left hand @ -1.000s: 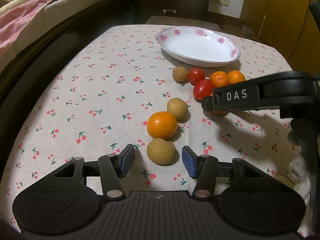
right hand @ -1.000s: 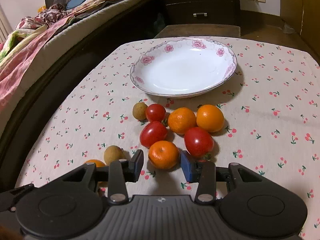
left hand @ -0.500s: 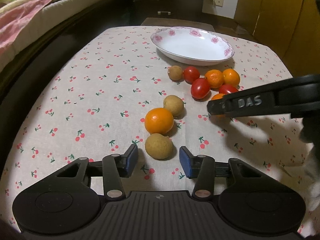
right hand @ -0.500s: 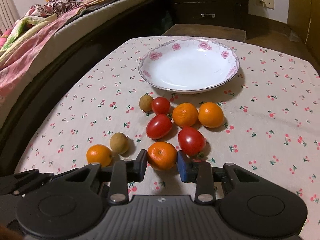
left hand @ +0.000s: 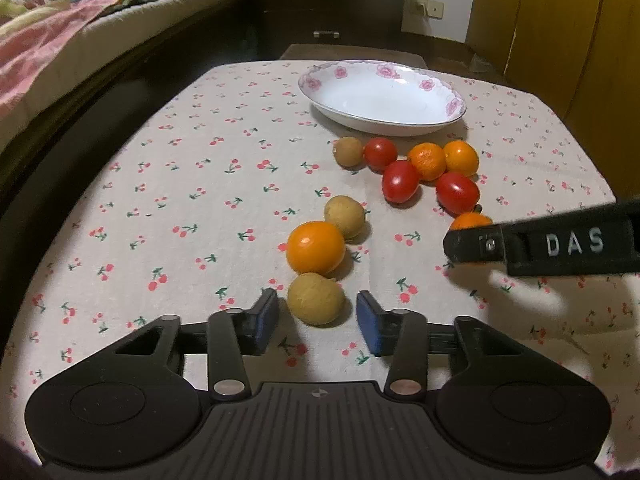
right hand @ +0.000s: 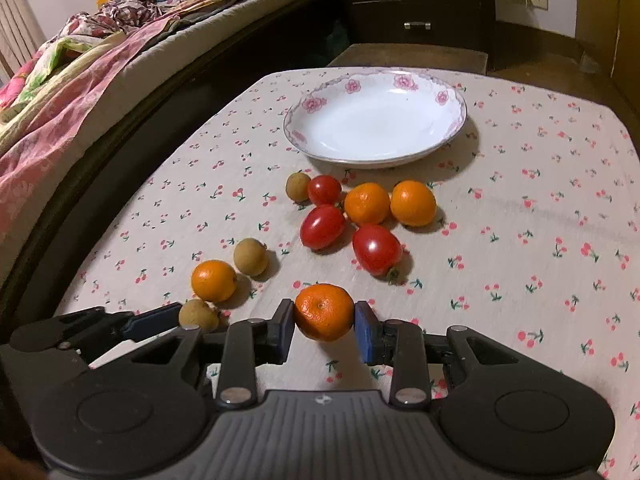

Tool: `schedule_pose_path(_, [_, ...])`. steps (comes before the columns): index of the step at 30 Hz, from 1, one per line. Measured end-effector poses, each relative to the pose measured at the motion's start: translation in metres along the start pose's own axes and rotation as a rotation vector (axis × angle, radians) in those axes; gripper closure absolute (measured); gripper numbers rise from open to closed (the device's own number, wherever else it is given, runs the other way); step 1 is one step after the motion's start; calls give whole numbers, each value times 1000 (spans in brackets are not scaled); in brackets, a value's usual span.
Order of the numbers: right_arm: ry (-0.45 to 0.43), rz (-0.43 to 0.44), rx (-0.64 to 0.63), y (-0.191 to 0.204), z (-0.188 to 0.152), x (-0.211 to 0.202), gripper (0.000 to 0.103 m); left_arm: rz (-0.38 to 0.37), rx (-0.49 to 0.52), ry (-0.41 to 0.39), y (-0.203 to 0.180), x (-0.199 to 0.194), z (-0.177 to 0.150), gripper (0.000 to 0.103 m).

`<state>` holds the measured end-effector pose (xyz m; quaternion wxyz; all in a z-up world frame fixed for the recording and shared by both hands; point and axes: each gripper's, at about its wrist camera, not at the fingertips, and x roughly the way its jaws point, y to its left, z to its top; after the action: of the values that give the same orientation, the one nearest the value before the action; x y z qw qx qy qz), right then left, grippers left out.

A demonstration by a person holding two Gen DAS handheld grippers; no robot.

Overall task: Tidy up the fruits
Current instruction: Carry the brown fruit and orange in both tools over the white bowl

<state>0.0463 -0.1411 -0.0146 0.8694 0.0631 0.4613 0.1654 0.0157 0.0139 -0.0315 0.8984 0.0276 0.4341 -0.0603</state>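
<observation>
both black two-finger grippers sit low over a white tablecloth printed with small red cherries (right hand: pixel 520 208). right gripper (right hand: pixel 325 326): its blue pads (right hand: pixel 365 336) press on either side of a small orange mandarin with a dimpled skin (right hand: pixel 324 312), so it is clenched on that fruit, which sits at the near edge of the fruit cluster. left gripper (left hand: pixel 317 320): its jaws have just been closing, and a round tan longan-like fruit (left hand: pixel 316 299) lies between its blue pads (left hand: pixel 370 326) with a thin gap showing on each side, so it is not yet gripped.

just beyond that tan fruit, touching it or nearly so, lies a smooth orange citrus (left hand: pixel 316 247), and behind that a second tan round fruit (left hand: pixel 345 216). further back, a cluster holds three glossy red oval tomatoes (right hand: pixel 322 227), two more orange citrus fruits (right hand: pixel 413 203) side by side, and a third small tan fruit (right hand: pixel 297 186) at the cluster's left end.

behind the cluster stands a shallow white dish with pink flowers around its rim (right hand: pixel 352 86), with nothing in it. to the left of the table runs a bed with pink and floral bedding (right hand: pixel 80 68), and a dark chest of drawers (right hand: pixel 416 0) stands at the back.
</observation>
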Motion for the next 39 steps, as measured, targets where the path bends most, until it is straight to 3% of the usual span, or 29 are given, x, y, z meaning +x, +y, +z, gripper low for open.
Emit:
schedule_pose_path(3, [0, 6, 6, -1, -1, -5, 70, -4, -16, 5, 4, 0, 2, 64])
schedule_pose_path(17, [2, 7, -9, 5, -13, -39, 70, 15, 1, 0, -1, -28, 5, 65])
schedule_pose_path(25, [-14, 7, 1, 3, -12, -46, 70, -24, -20, -15, -7, -36, 23, 65])
schedule_pose_path(39, [-59, 29, 40, -11, 23, -42, 70, -68, -22, -34, -16, -21, 69, 65])
